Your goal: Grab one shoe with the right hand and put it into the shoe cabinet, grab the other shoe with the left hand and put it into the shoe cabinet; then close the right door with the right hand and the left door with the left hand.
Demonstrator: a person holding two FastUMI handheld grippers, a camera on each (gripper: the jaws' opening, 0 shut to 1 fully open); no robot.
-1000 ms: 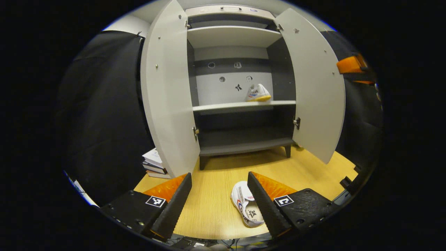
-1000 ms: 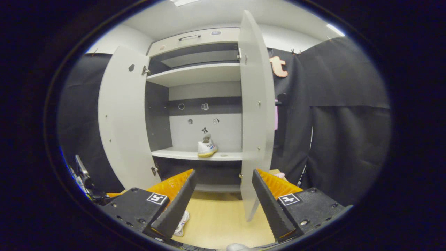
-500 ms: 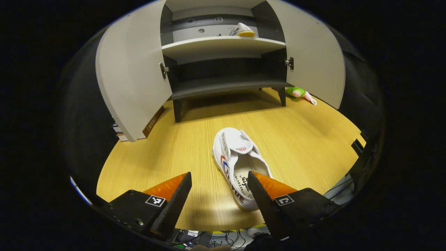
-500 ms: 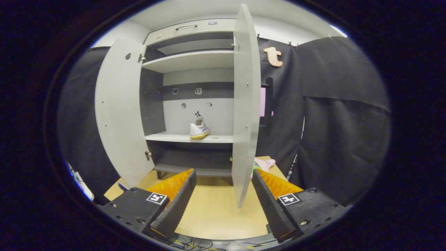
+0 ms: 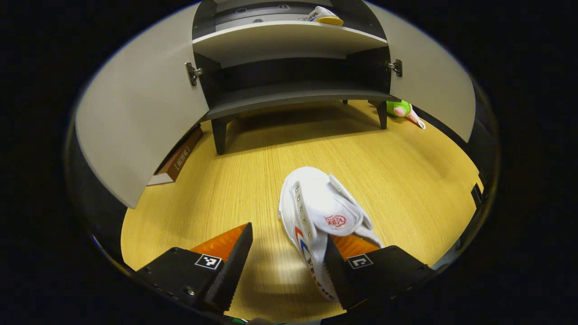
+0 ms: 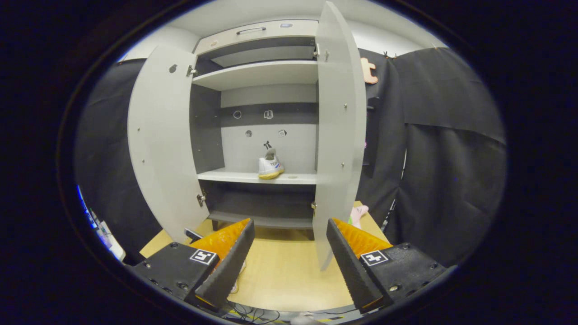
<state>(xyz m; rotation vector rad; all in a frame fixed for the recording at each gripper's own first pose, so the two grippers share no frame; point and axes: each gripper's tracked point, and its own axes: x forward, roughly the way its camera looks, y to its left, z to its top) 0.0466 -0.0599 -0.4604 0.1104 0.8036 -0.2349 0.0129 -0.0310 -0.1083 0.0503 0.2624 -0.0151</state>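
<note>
A white shoe [image 5: 320, 212] lies on the wooden table, toe toward the cabinet. My left gripper [image 5: 284, 266] is open just above the heel end, its right finger over the shoe's side, its left finger on bare table. The other white shoe [image 6: 270, 167] stands on the middle shelf of the grey shoe cabinet [image 6: 266, 117], also seen at the top of the left gripper view [image 5: 326, 16]. Both doors stand open: the left door [image 6: 162, 140] and the right door [image 6: 338, 131]. My right gripper [image 6: 289, 257] is open and empty, held back from the cabinet in front of the right door's edge.
A green and pink plush toy [image 5: 402, 110] lies by the cabinet's right leg. Books [image 5: 176, 160] are stacked behind the left door. The table's front edge lies just below both grippers. Black cloth walls close in both sides.
My left gripper has tilted down and dropped toward the shoe on the table, which now lies partly between its fingers. The right gripper drifted slightly and stays open.
</note>
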